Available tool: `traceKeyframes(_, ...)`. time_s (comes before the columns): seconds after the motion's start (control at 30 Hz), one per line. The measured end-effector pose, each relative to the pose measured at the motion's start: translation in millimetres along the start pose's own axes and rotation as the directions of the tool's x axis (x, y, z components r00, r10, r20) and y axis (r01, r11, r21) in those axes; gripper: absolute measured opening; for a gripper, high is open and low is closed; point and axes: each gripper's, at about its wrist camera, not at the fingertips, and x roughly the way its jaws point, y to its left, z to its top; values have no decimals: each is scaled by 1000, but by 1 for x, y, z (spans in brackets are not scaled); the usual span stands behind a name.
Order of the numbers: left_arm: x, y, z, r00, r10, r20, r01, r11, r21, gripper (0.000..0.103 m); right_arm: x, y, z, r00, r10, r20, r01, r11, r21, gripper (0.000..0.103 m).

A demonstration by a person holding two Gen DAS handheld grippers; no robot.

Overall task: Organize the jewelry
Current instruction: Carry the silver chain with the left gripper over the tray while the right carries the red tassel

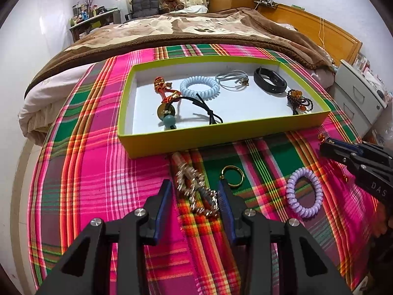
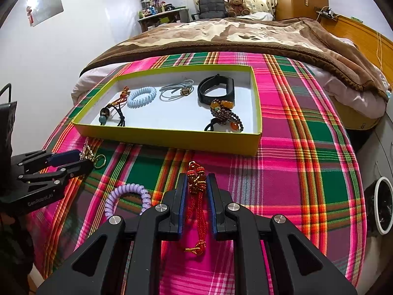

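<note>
Two hand-held grippers work over the plaid-covered bed (image 1: 98, 172), just short of the yellow tray (image 1: 221, 132). Left hand-held gripper (image 1: 194, 194), jaws apart, straddles the silver chain (image 1: 196, 191), which runs lengthwise away toward the tray. Right hand-held gripper (image 2: 196, 191) pinches the red knotted charm (image 2: 196, 184), its tassel trailing back.

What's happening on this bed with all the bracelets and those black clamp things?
A person is sorting jewelry into a yellow-green box on a plaid cloth. Several pieces already lie in the box. The left gripper is open around a silver chain lying on the cloth. The right gripper straddles a red knotted charm; whether it is pinched is unclear. A purple coil bracelet and a gold ring wait outside.
</note>
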Motion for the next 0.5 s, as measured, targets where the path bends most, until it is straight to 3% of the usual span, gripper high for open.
traceKeyframes(0.17, -2, 4, 1, 1000, -7, 5, 7, 1000, -9, 34, -2, 0, 0, 1000, -6, 2, 6, 1000, 3, 16)
traceKeyframes(0.3, -6, 7, 3, 1000, -13, 18, 13, 1000, -16, 24, -5, 0, 1, 1000, -10, 10, 10, 1000, 3, 16)
traceKeyframes(0.5, -14, 10, 3, 999, -25, 39, 25, 1000, -15, 24, -9, 2, 4, 1000, -11, 20, 11, 1000, 5, 16)
